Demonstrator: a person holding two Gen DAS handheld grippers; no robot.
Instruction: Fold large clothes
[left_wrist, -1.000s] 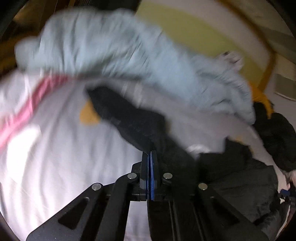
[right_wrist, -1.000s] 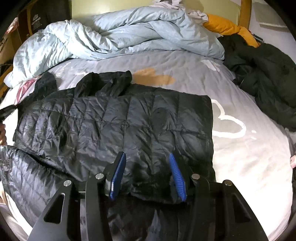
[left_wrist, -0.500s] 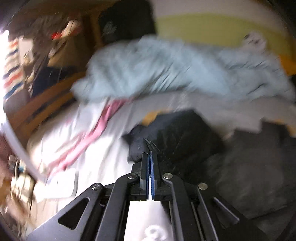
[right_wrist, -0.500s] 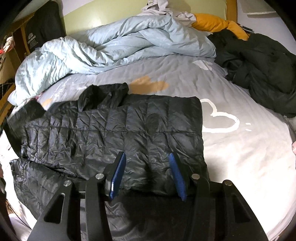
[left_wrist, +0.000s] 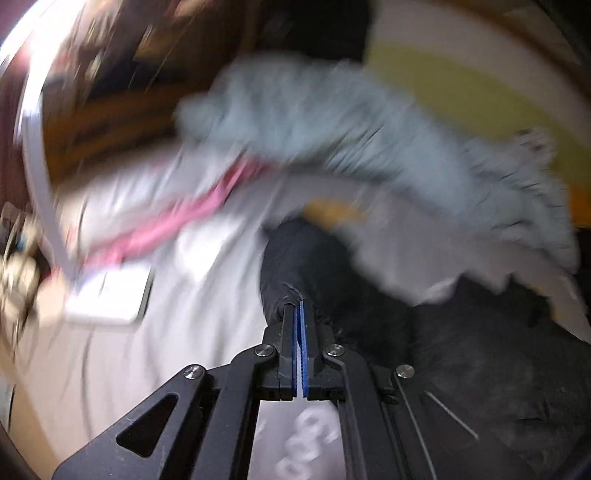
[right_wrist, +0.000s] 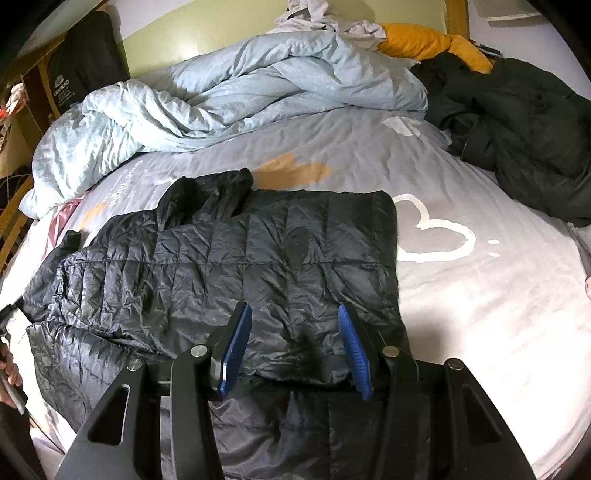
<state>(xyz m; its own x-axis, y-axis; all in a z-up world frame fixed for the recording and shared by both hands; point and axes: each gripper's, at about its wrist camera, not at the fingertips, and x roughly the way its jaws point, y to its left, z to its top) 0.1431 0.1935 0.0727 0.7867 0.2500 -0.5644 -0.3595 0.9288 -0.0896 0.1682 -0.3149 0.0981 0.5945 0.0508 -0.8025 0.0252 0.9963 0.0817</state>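
Observation:
A black quilted puffer jacket (right_wrist: 236, 273) lies on the grey bed sheet (right_wrist: 461, 306), its right side folded over the body and its collar toward the headboard. My right gripper (right_wrist: 291, 328) is open and empty, hovering over the jacket's lower edge. My left gripper (left_wrist: 298, 308) is shut on the jacket's black sleeve (left_wrist: 295, 258), which bunches just beyond the fingertips. The left wrist view is blurred by motion. The jacket body (left_wrist: 498, 369) lies to its right.
A crumpled light blue duvet (right_wrist: 236, 92) lies across the head of the bed. Another black coat (right_wrist: 524, 133) and an orange pillow (right_wrist: 417, 44) lie at the far right. A pink-striped cloth (left_wrist: 177, 221) and a white flat object (left_wrist: 110, 295) lie at the bed's left edge.
My left gripper has swung with the sleeve in it; the sleeve end now lies nearer the jacket's left side. My right gripper has drawn back slightly, still open.

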